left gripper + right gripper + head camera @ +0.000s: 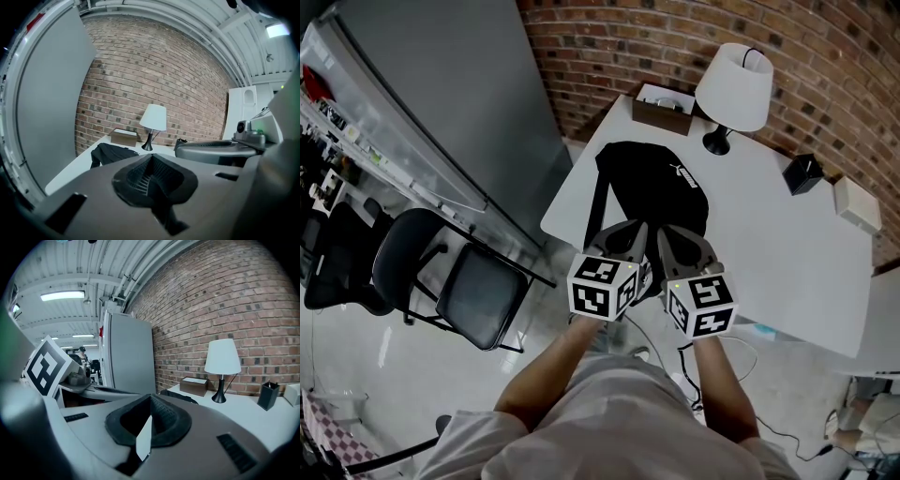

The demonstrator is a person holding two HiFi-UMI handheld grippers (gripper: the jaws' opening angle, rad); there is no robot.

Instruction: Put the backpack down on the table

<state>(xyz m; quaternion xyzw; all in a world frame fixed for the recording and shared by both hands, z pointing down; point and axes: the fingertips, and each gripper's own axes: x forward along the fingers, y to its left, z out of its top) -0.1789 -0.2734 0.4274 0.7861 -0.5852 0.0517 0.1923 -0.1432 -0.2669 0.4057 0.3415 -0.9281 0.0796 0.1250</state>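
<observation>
I see the black backpack (654, 183) lying on the white table (787, 262), at twelve o'clock just ahead of both grippers. My left gripper (630, 230) and right gripper (673, 234) each have their jaws pressed together, pinching nothing.

Brick wall (675, 37) at the back, white-shaded lamp (734, 87) before it, grey panel (459, 84) left, black chair (478, 295) on shiny floor (375, 356).

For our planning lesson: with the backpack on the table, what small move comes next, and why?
Probably draw both grippers back: the backpack lies on the table, and the left gripper and right gripper are shut on nothing.
</observation>
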